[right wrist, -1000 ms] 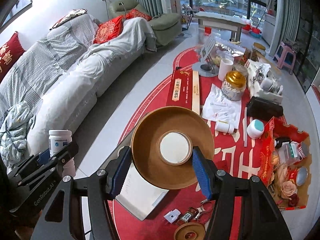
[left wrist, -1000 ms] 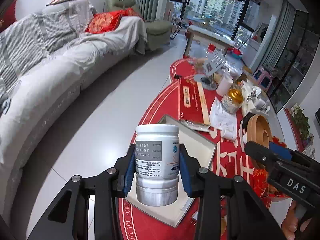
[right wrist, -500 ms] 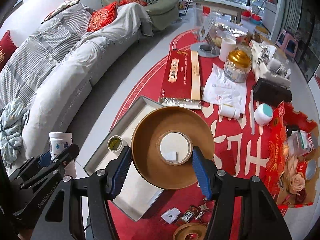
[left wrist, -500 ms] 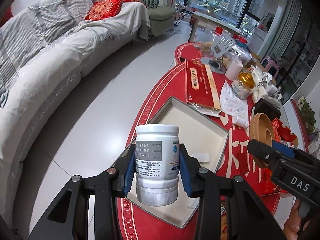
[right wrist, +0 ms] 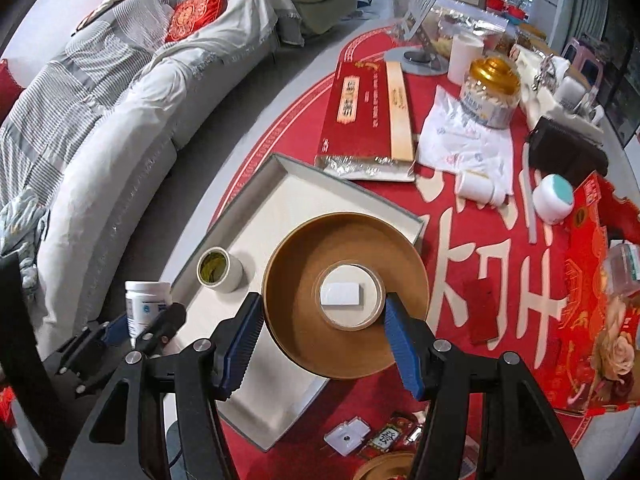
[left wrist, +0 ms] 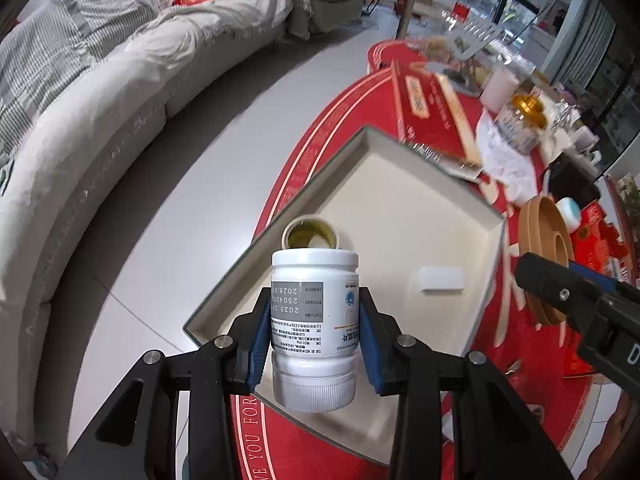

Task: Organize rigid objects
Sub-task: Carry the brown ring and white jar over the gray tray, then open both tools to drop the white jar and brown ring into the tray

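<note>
On the left, your left hand-held gripper (left wrist: 314,342) holds the white bottle (left wrist: 314,320) upside down, with its ribbed cap at the bottom. The blue pads press on both sides of its label, so the grip looks firm. A second ago the bottle hung high, with only a corner of the tray under it. Now it has come down, and the tray (left wrist: 490,216) fills the view below it. The bottle hangs over the near corner of the tray and does not touch it yet. A small roll of tape (left wrist: 312,234) stands in the tray just behind the bottle, so I think you need care not to bump it.

In the middle of the tray lies a small white block (left wrist: 440,279), flat and apart from the roll.

On the right, your right hand-held gripper (right wrist: 324,334) holds the big brown tape roll (right wrist: 346,296) by its flat sides, with its hole facing the camera. It has sunk too. Before, it hung high over the red desk (right wrist: 460,280). Now it is low over the tray, and you can see the white block through its hole.

Both things are now close to the tray but still in the air. I think the next step is to set them down inside, each in a free spot.
</note>
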A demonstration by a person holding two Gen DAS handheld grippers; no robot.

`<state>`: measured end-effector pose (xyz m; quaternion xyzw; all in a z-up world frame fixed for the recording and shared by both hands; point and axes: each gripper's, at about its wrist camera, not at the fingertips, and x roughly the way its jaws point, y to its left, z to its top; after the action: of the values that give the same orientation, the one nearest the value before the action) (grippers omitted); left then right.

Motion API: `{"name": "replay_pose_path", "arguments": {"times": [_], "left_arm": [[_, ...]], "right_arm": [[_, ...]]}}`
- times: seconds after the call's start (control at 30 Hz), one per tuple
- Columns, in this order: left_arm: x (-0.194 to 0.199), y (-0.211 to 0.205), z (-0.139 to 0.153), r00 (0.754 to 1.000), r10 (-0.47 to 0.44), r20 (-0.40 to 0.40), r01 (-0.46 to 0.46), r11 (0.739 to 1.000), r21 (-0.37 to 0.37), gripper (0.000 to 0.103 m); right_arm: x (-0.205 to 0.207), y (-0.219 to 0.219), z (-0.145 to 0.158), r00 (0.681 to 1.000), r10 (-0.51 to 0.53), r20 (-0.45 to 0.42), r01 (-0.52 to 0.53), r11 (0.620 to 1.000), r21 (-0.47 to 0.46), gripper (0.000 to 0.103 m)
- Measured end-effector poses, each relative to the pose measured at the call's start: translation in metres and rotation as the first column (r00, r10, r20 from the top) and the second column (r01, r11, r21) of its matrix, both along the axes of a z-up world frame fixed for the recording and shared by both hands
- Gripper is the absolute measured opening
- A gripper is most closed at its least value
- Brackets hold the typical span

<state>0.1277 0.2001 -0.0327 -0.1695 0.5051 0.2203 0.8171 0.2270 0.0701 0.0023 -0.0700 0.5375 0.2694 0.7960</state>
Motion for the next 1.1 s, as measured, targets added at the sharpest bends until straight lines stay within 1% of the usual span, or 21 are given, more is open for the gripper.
{"name": "replay_pose_path", "arguments": {"times": [0.1,0.3,0.37,0.47,1.1], "left_arm": [[0.000,0.002,-0.012,1.000,0.003,-0.020,-0.003,1.000,-0.012,0.043],[0.002,0.000,-0.027,0.999,-0.010,-0.050,0.009,1.000,-0.004,0.043],[0.002,-0.001,-0.031,0.998,-0.013,-0.057,0.013,1.000,-0.006,0.043],[0.004,-0.002,-0.038,0.997,-0.026,-0.074,0.025,1.000,-0.011,0.043],[0.014,-0.003,-0.062,0.992,-0.055,-0.117,0.053,0.998,-0.022,0.043]], "right_arm": [[0.000,0.006,-0.013,1.000,0.006,-0.013,-0.007,1.000,-0.014,0.062],[-0.002,0.017,-0.031,0.999,0.018,-0.040,-0.020,0.999,-0.039,0.062],[-0.002,0.020,-0.037,0.999,0.020,-0.044,-0.023,0.998,-0.064,0.062],[-0.002,0.022,-0.041,0.999,0.019,-0.049,-0.023,0.997,-0.076,0.062],[0.005,0.035,-0.070,0.996,-0.001,-0.086,-0.009,0.994,-0.108,0.062]]}}
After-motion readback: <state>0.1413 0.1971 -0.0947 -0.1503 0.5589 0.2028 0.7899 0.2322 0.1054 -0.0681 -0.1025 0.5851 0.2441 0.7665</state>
